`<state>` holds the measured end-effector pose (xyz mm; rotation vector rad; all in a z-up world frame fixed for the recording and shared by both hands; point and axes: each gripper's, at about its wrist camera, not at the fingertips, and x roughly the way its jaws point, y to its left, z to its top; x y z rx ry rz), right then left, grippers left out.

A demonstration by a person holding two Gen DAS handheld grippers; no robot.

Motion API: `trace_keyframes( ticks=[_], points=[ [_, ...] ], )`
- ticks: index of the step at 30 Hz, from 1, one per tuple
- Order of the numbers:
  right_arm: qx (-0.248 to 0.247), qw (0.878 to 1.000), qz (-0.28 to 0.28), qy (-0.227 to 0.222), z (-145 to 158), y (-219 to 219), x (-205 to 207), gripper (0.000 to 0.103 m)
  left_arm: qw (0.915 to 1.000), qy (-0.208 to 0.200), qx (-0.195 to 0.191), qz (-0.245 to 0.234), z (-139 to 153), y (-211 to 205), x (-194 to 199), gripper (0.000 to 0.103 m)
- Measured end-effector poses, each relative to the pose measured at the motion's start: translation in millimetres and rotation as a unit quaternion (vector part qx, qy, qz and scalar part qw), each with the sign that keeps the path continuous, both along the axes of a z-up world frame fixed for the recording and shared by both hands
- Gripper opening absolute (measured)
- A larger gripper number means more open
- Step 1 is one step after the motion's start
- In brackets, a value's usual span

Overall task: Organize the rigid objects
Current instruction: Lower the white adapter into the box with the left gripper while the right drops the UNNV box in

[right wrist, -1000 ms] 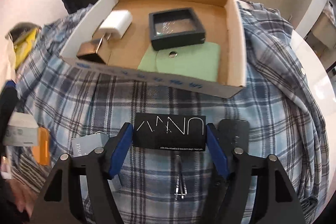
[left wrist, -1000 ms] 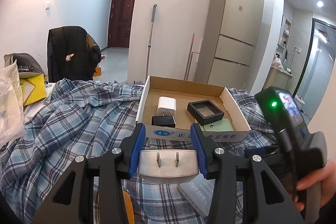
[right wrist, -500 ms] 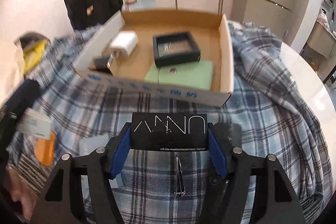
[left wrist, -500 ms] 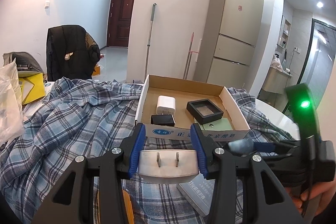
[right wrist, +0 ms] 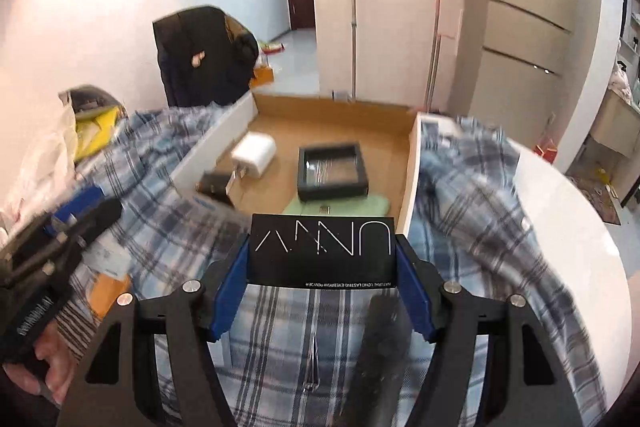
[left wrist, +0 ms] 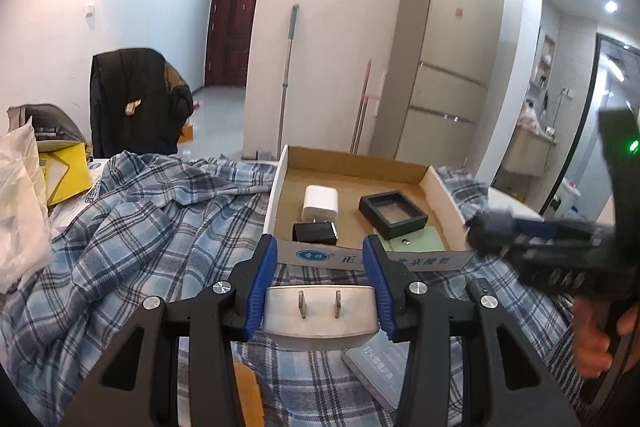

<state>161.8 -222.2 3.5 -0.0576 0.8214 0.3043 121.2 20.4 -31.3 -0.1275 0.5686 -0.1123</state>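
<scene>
The right gripper (right wrist: 322,279) is clamped on a black box (right wrist: 320,253) with white lettering, and compared with a second ago it has risen and tipped up: the cardboard tray (right wrist: 408,183) now sits lower and farther in its view, with the room behind showing. The box looks lifted clear of the plaid cloth (right wrist: 472,211) and is likely on its way into the tray.

The left gripper (left wrist: 322,301) has barely moved. Its jaws are closed on a white plug adapter (left wrist: 320,311), prongs facing forward, just short of the tray's near wall (left wrist: 372,259).

Already inside the tray lie a white charger (left wrist: 320,203), a small black adapter (left wrist: 314,233) near it, a black square case (left wrist: 392,215) to the right, and a green pouch (left wrist: 416,241) at the near right. Both held items remain outside the tray.
</scene>
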Motion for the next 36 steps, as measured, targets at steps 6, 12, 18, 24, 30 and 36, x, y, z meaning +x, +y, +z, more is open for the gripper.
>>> trace_keyframes(
  ticks=[6, 12, 18, 24, 30, 36],
  points=[
    [0.000, 1.000, -0.020, -0.014, 22, 0, 32, 0.067, 0.9992, -0.032, 0.009, 0.022, 48, 17, 23, 0.047],
    [0.010, 0.999, -0.037, -0.021, 34, 2, 58, 0.067, 0.9960, -0.078, 0.043, 0.000, 83, 1, 48, 0.047],
    [0.010, 0.999, -0.034, 0.010, 12, 5, 76, 0.067, 0.9940, -0.085, 0.061, -0.034, 75, -32, 77, 0.047],
    [-0.008, 0.997, -0.059, 0.041, -11, -3, 86, 0.067, 0.9976, -0.068, -0.001, -0.013, 49, -27, 101, 0.047],
    [0.003, 0.994, -0.038, 0.101, -47, -1, 85, 0.067, 0.9955, -0.053, 0.079, -0.004, 7, -38, 113, 0.047],
    [0.001, 0.993, -0.027, 0.113, -57, 4, 83, 0.067, 0.9977, -0.043, 0.051, -0.009, 2, -36, 113, 0.047]
  ],
)
